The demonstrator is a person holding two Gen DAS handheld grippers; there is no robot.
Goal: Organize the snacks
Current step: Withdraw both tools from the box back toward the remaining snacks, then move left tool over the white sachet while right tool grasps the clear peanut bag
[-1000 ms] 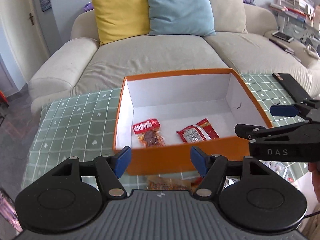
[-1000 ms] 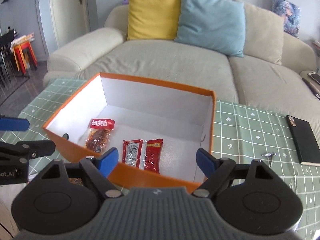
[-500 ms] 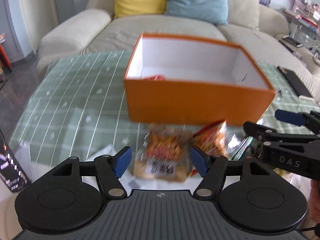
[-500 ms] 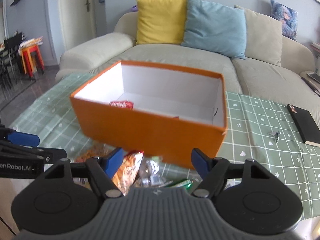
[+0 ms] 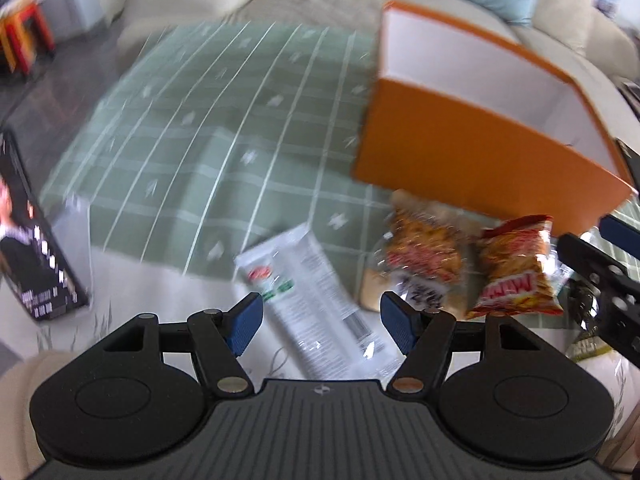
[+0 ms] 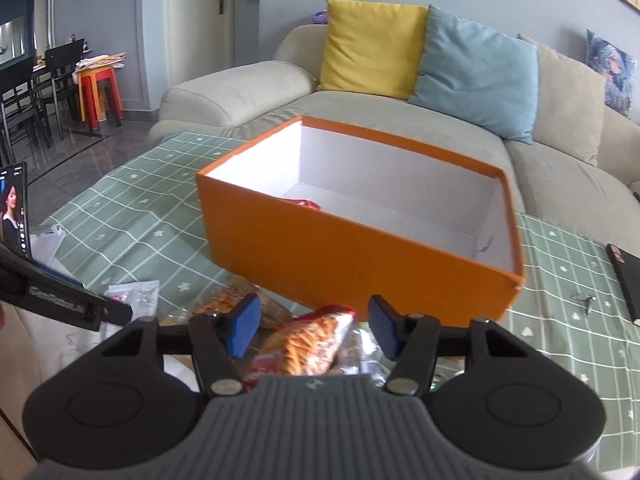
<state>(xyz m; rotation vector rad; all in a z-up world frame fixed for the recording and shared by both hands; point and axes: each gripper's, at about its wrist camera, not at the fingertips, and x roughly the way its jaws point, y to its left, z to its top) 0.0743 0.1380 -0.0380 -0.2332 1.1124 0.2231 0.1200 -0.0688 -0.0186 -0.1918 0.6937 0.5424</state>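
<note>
Both tongs wide: left tongs (image 5: 322,322), right tongs (image 6: 312,328); crinkled red-orange snack bag (image 6: 306,344) between.

Readable txt is scarce. Left gripper (image 6: 116,312) side arm, seen from right wrist cam: "GenRobot.AI" in grey letters. Red snack bag (image 5: 516,268): big white lettering, upside down & blurred, can't make out. White packet (image 5: 312,296): red/green logo, fine print + barcode, illegible. Phone (image 5: 28,240) screen txt too blurred.
</note>
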